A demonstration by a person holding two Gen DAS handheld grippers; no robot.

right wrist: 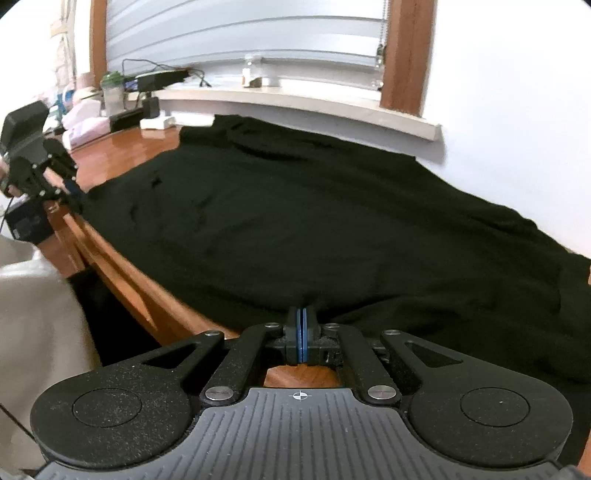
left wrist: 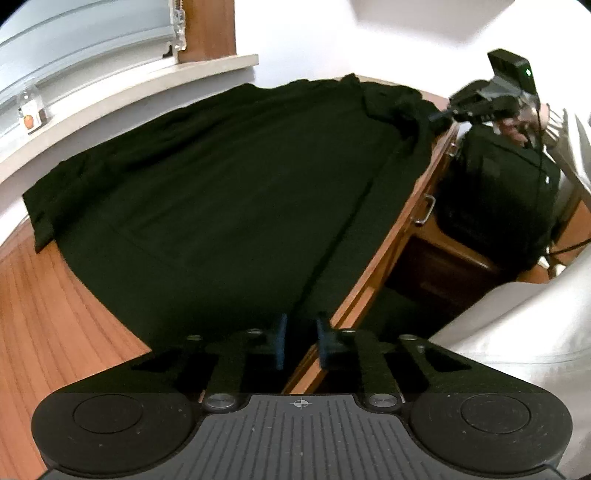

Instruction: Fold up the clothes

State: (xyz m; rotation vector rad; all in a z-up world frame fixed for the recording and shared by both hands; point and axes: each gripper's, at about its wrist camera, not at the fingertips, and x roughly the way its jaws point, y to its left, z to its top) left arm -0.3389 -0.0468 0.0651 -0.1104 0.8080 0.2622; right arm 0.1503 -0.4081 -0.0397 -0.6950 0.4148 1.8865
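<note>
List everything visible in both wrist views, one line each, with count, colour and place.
garment: one, black, spread over the desk, near edge hanging off the front
desk: one, orange-brown wood, under the garment, below the window
drawer handle: one, metal, on the desk front
windowsill: one, pale, behind the desk
blinds: one set, white, in the wood-framed window
jar: one, clear with green lid, at the desk's far left
cables and small device: dark, left end of the sill
bag: one, black, beside the desk
left hand-held gripper: black with blue pads, slightly parted, at the garment's near edge
right hand-held gripper: black with blue pads, closed on the garment's near edge
</note>
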